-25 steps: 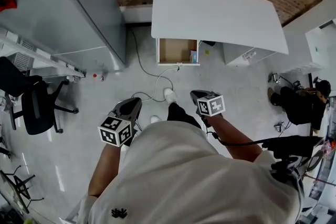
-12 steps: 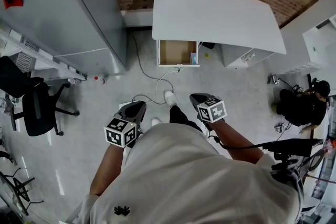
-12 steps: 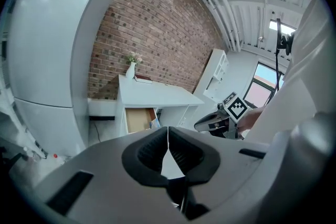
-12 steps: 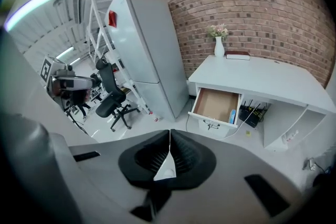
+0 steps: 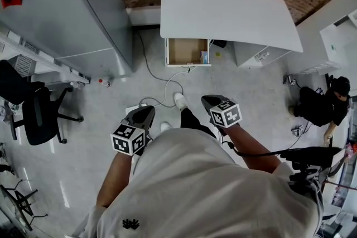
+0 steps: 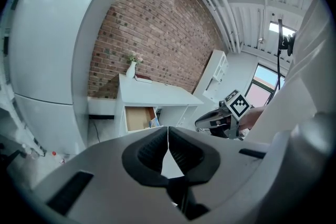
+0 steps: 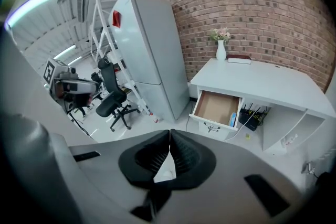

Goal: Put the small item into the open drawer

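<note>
Head view: fridge (image 5: pixel 72 8) stands left, beside the brick wall.
Desk (image 5: pixel 234 8): white, well apart from the person.
Drawer (image 5: pixel 184 52): open under the desk's left end.
Left gripper (image 6: pixel 168 131): jaws closed tip to tip, nothing held.
Right gripper (image 7: pixel 169 136): jaws closed, nothing visibly held.
Small item (image 7: pixel 232 119): bluish, inside the drawer, against its right wall.

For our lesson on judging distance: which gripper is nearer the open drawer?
Right. In the head view the right gripper sits below the open drawer, slightly right of it; the left gripper hangs lower and well to its left.
</note>
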A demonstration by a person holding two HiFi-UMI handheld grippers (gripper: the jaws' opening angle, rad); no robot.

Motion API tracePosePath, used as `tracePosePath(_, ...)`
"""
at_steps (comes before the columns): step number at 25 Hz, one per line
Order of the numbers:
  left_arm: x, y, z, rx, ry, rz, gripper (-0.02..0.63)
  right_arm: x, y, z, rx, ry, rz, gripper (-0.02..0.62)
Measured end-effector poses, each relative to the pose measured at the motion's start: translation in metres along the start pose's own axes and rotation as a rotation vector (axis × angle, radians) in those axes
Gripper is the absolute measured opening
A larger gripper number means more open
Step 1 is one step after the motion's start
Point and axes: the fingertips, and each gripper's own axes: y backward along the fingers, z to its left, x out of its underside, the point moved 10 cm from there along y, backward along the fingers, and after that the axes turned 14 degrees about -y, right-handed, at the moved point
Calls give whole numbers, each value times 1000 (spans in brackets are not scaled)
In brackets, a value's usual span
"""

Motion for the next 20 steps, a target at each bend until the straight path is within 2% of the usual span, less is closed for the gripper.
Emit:
tracePosePath(6,8,-1,1,21,-10,19,28,-3,1,4,-2,-10,-9,31)
tracePosePath(20,17,3,5,9,7,27,28,1,-9,13,-27,11,5,29)
